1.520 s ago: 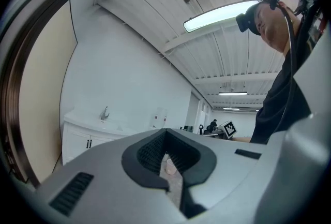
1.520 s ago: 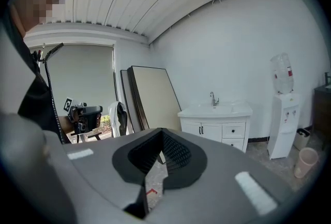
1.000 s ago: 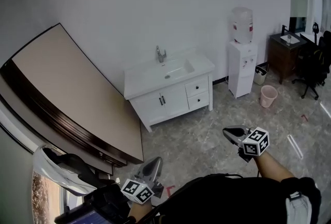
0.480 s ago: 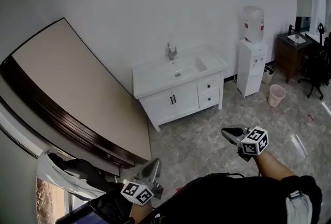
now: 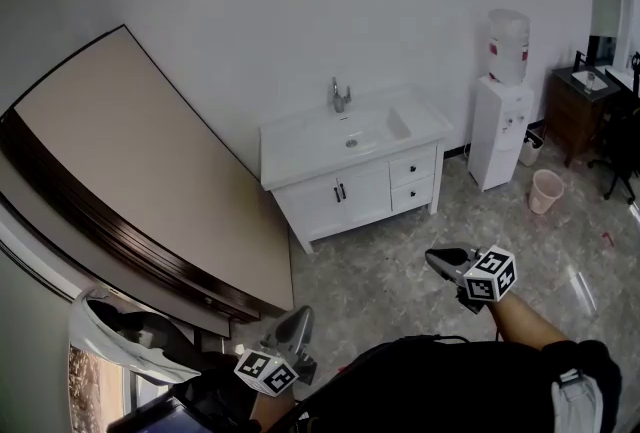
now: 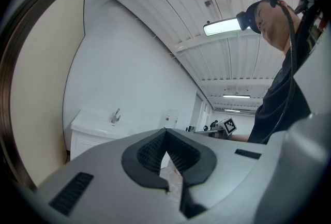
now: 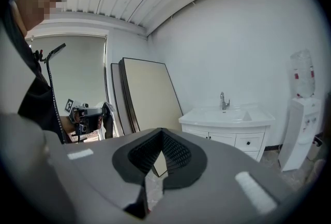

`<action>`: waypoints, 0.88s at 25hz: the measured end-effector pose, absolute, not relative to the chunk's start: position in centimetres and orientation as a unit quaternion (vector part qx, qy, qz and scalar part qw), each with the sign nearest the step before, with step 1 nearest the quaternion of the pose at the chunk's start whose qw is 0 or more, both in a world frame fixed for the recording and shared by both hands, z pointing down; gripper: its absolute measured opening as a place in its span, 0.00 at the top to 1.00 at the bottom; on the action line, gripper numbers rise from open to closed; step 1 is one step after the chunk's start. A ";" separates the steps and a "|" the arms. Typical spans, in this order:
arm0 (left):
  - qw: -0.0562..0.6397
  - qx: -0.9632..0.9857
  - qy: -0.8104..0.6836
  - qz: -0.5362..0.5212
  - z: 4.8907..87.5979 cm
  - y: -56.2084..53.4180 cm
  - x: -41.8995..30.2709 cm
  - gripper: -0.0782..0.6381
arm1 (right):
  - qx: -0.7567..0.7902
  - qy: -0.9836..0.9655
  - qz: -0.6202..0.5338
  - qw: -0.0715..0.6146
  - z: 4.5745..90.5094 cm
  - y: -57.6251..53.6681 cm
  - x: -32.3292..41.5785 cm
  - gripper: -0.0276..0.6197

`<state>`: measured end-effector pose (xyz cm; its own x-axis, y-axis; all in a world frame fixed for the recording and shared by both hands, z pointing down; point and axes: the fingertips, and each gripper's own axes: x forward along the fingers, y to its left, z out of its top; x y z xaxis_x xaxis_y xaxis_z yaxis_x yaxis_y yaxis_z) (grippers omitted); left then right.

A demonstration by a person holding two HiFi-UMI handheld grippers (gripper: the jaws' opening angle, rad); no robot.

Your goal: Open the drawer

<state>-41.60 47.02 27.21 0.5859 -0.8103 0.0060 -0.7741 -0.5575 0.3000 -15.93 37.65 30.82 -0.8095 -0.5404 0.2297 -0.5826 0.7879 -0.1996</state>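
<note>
Head view: a white vanity cabinet (image 5: 335,201) stands against the far wall. Its two drawers are stacked at the right end of its front, the upper drawer (image 5: 413,166) above the lower drawer (image 5: 413,194). Both are flush and shut, their fronts facing out over the floor (image 5: 400,271) and their long axes level along the cabinet. The left claw (image 5: 300,313) and the right claw (image 5: 432,256) point towards it and are well apart from it.

Left gripper view: the left claw (image 6: 165,131) has its tips together with nothing between them. The cabinet (image 6: 85,132) lies far off at the left.

Right gripper view: the right claw (image 7: 162,131) is likewise closed and empty. The upper drawer (image 7: 249,142) shows beyond it to the right, under the faucet (image 7: 224,101).
</note>
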 end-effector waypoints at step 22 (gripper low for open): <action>0.129 0.875 -0.463 -0.054 26.3 31.6 -25.3 0.90 | 0.282 -0.945 0.148 0.068 31.7 21.0 -0.1 0.96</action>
<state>-25.35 31.65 26.25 0.5659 -0.8241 0.0247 -0.7963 -0.5385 0.2758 -0.06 21.01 31.75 -0.8311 -0.5138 0.2128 -0.5543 0.7967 -0.2409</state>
